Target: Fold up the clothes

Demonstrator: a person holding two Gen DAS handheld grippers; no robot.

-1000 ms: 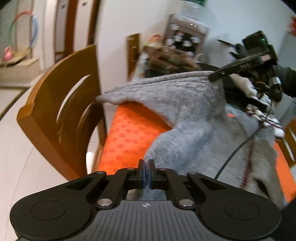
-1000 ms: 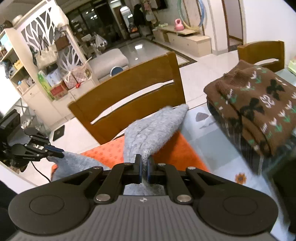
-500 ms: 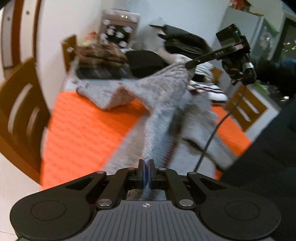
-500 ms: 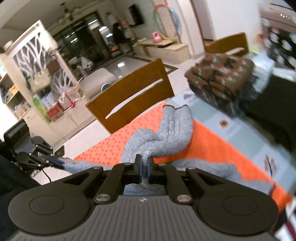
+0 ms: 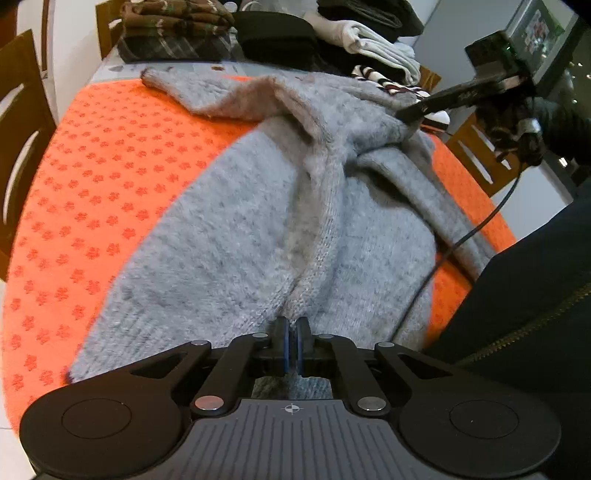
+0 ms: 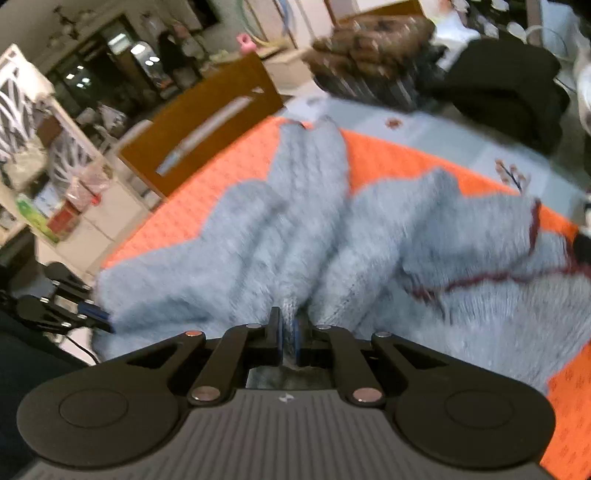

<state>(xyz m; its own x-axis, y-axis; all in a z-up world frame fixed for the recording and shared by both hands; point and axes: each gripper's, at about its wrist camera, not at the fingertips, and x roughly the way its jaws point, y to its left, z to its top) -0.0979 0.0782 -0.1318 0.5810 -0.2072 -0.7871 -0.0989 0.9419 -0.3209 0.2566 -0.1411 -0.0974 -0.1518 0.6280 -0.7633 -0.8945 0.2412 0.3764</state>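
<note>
The orange mat point(image 5: 110, 177) has bare room on its left half, running to the table edge where a chair point(image 5: 18, 122) stands close; on the far side the mat ends short of stacked clothes: a brown pile point(image 5: 173, 33), a black pile point(image 5: 277, 37) and a white pile point(image 5: 376, 44). The grey sweater point(image 5: 240, 236) lies across the middle and right of the mat, fuzzy knit, bunched into ridges, with one sleeve trailing toward the far left corner. The left gripper point(image 5: 291, 334) is closed on a pinch of the sweater's near hem, fabric rising out from between its fingers. The right gripper point(image 6: 287, 332) is likewise clamped on a fold of knit. The left wrist view shows the right gripper point(image 5: 410, 112) lifting the sweater's far right part above the mat, its cable point(image 5: 472, 232) draped across the cloth. The right wrist view, blurred, shows a dark red trim line point(image 6: 480, 277) on the sweater, and the left gripper point(image 6: 99, 317) at the sweater's left edge.
</note>
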